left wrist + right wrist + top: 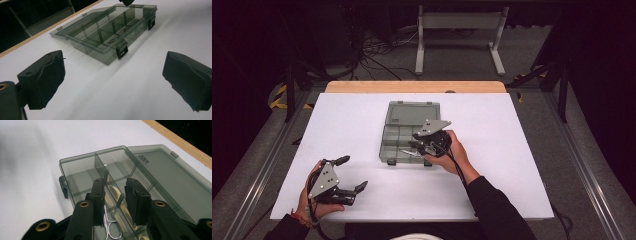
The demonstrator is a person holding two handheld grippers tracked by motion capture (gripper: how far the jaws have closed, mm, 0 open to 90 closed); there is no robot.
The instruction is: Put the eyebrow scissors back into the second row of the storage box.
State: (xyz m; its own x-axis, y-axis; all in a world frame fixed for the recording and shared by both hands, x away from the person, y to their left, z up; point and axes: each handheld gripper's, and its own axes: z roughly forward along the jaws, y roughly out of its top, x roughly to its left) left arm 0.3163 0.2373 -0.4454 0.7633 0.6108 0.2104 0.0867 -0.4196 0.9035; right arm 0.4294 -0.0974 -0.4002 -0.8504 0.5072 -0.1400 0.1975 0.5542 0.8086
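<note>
Smoke-grey translucent plastic organiser box (408,132) is lying open on the white desk (352,125), its flat lid (413,113) folded back toward the far wooden edge. The right tongs (413,147) are hovering directly over the box's near compartments, while the left tongs (352,173) are sitting well apart from it, over bare desk, with the box ahead of them.

From the high view, the right tongs and the hand behind them are covering part of the box, and only a thin silvery glint is showing beneath them. The right gripper view is revealing more: a pair of small silver metal scissors (110,226) is lying in a compartment just below the tongs (115,195), the finger loops and shanks visible, the blades hidden behind a jaw. The jaws are standing a narrow gap apart, gripping nothing, with a divider wall showing between them.

The left gripper view is showing what the others are missing: two black latches (122,50) hanging on the box's front wall, and the left tongs (113,80) spread wide open and empty.

Raised lettering is showing on the lid near its hinge in the right gripper view, too blurred to read.
</note>
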